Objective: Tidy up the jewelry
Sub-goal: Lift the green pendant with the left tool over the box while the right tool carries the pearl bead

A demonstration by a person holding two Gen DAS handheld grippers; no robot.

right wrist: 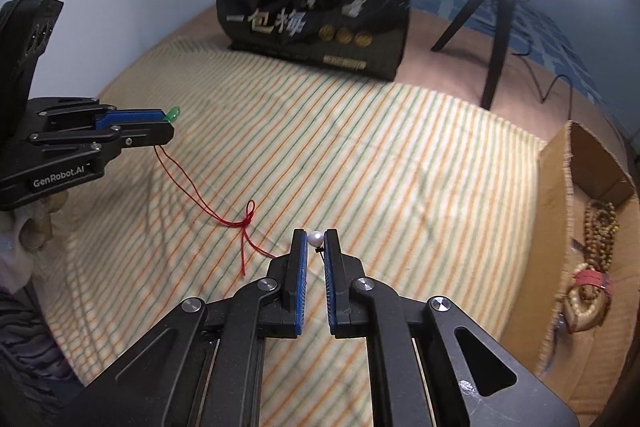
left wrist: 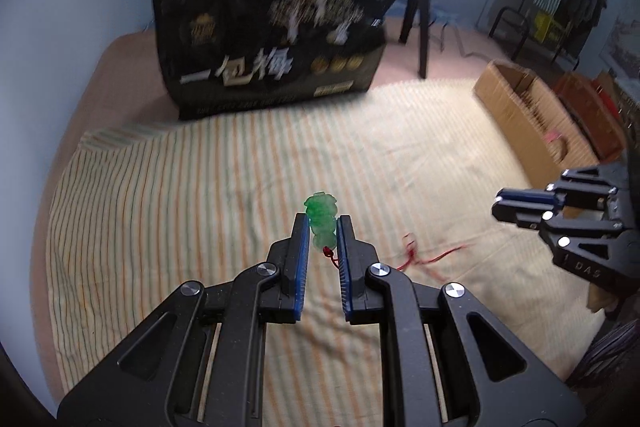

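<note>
My left gripper [left wrist: 323, 223] is shut on a green jade pendant [left wrist: 321, 217], held above the striped cloth [left wrist: 200, 207]. Its red cord [left wrist: 416, 251] hangs down and trails on the cloth. In the right wrist view the left gripper [right wrist: 170, 125] is at the left with the pendant [right wrist: 173, 113] at its tip and the red cord [right wrist: 224, 217] running down to a knot. My right gripper [right wrist: 316, 239] is shut on a white pearl bead [right wrist: 315, 237]. It also shows in the left wrist view [left wrist: 500, 201], at the right.
An open cardboard box [right wrist: 556, 227] at the right holds wooden bead strings [right wrist: 600, 227]. It also shows in the left wrist view [left wrist: 516, 107]. A black printed box [left wrist: 272, 47] stands at the back. A ring light on a tripod [left wrist: 416, 11] stands behind.
</note>
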